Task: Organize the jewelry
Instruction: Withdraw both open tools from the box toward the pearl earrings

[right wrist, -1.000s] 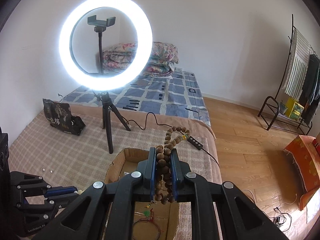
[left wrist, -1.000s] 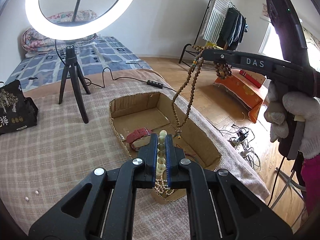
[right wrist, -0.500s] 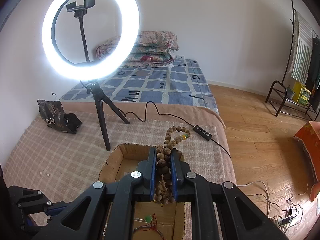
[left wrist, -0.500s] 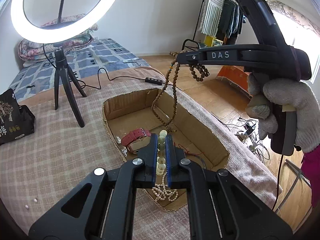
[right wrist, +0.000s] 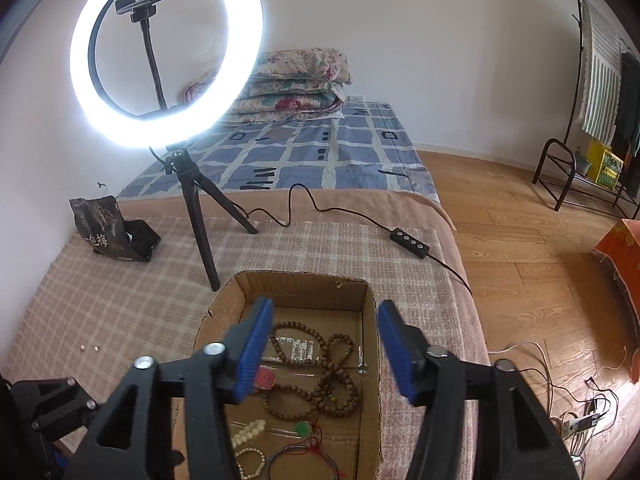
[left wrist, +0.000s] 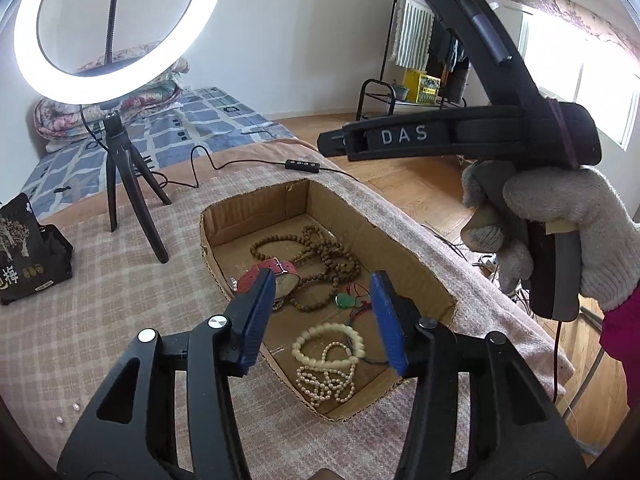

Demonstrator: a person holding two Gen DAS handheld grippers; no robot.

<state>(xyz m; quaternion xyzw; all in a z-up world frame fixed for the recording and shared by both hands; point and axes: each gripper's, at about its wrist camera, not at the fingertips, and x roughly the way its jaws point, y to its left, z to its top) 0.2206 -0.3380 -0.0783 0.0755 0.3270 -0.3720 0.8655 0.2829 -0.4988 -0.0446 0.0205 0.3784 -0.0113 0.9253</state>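
Over the cardboard box [left wrist: 404,252], I hold my left gripper [left wrist: 324,320] and right gripper [right wrist: 326,350] spread wide, empty; wooden bead strand [left wrist: 320,252] at twelve o'clock, pearl strand [left wrist: 328,376] at six. Withdrawing straight upward should avoid snagging.

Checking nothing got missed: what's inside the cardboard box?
The cardboard box holds wooden bead strands, a red strap, a green pendant, a cream bracelet and pearls. Anything beneath the red strap stays hidden.
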